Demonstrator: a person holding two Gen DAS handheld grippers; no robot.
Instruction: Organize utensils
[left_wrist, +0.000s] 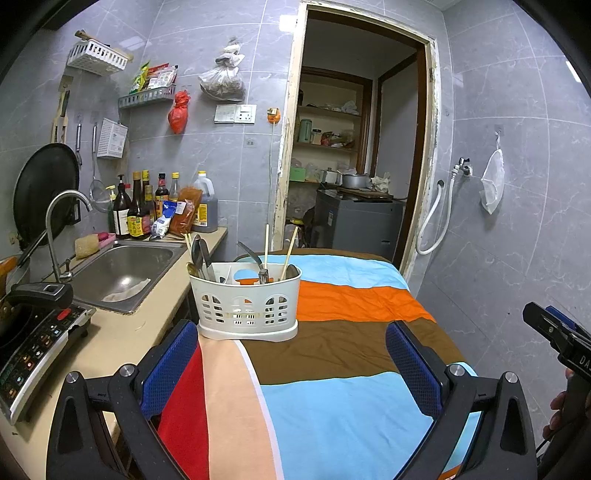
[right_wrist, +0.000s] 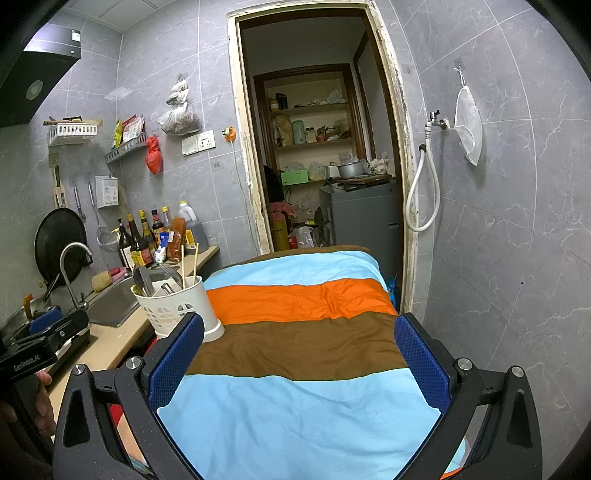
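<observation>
Currently, left zone: stainless steel sink (left_wrist: 125, 275) set in the beige table (left_wrist: 110, 343), with a curved chrome faucet (left_wrist: 61, 221) at its rim and dark sauce bottles (left_wrist: 138, 206) behind it.
Utensil holder: white perforated plastic caddy (left_wrist: 245, 301) standing near the left edge of the striped multicolour cloth (left_wrist: 332, 369).
Caddy contents: metal spoons (left_wrist: 199, 254) in the left compartment; a fork (left_wrist: 251, 253) and two wooden chopsticks (left_wrist: 266, 245) upright toward the right.
Left tongs (left_wrist: 291, 369): blue-padded jaws spread wide, nothing between them, hovering over the cloth just short of the caddy.
Right tongs (right_wrist: 299, 369): jaws spread wide, empty, over the cloth's brown and blue bands, caddy beside the left jaw.
Right zone: white hose (right_wrist: 424, 188) hanging from a wall tap.
</observation>
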